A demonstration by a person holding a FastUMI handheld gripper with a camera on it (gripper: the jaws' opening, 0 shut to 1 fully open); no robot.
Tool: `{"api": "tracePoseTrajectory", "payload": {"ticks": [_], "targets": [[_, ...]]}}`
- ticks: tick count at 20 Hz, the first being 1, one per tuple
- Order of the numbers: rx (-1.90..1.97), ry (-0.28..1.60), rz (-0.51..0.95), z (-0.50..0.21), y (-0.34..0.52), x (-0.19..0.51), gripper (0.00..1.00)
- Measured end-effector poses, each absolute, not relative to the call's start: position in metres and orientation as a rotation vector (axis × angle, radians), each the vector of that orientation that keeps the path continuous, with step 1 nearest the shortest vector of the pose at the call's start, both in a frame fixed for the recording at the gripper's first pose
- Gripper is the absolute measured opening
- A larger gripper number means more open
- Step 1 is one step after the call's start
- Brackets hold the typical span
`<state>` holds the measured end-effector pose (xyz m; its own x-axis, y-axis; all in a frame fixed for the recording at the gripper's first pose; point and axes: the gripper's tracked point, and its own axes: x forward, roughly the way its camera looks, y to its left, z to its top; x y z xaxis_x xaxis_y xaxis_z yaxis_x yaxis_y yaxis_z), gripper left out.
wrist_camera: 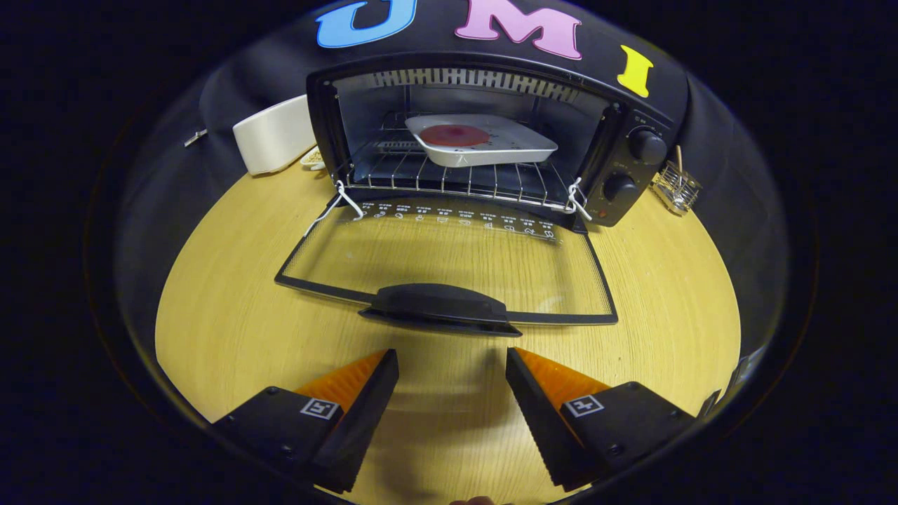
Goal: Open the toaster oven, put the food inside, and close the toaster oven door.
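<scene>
Round pale-wood desk (231,337): carries every item listed below.

Black toaster oven with two round knobs on its right panel (635,165): stands at the far side of the desk, cavity facing the gripper, wire rack inside.

Glass oven door with black frame (449,259): folded fully down, lying flat just above the desk and reaching toward the gripper. White cords are tied at both hinge corners.

White rounded appliance (273,133): left of the oven, purpose not clear.

White square dish holding a flat red round of food (484,144): sits on the rack inside the cavity, so the loading step looks complete.

Black moulded door handle (438,305): centred on the door's near edge. Its long axis runs crosswise, left to right, at right angles to the gripper's line of approach. It lies just ahead of the gripper and slightly left of the gap's centre, well short of contact.

Small wire basket (677,188): right of the oven, contents too small to tell.

Gripper (452,368): jaws spread wide apart, holding nothing, above bare desk. Judgement: closing the door remains; the handle must be reached by moving forward and lifted from beneath.
</scene>
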<state>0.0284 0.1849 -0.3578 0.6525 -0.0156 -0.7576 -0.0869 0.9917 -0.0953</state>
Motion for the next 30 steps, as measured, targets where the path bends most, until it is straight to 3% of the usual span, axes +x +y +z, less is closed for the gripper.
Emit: {"api": "tracePoseTrajectory", "payload": {"ticks": [6,14,25,30], "targets": [[-0.037,0.880,0.008,-0.355,0.179,0.041,1.00],[-0.113,0.714,0.102,-0.296,0.183,0.043,1.00],[-0.100,0.306,0.093,-0.136,0.180,0.087,1.00],[-0.107,0.125,0.090,-0.069,0.147,0.056,0.99]]}}
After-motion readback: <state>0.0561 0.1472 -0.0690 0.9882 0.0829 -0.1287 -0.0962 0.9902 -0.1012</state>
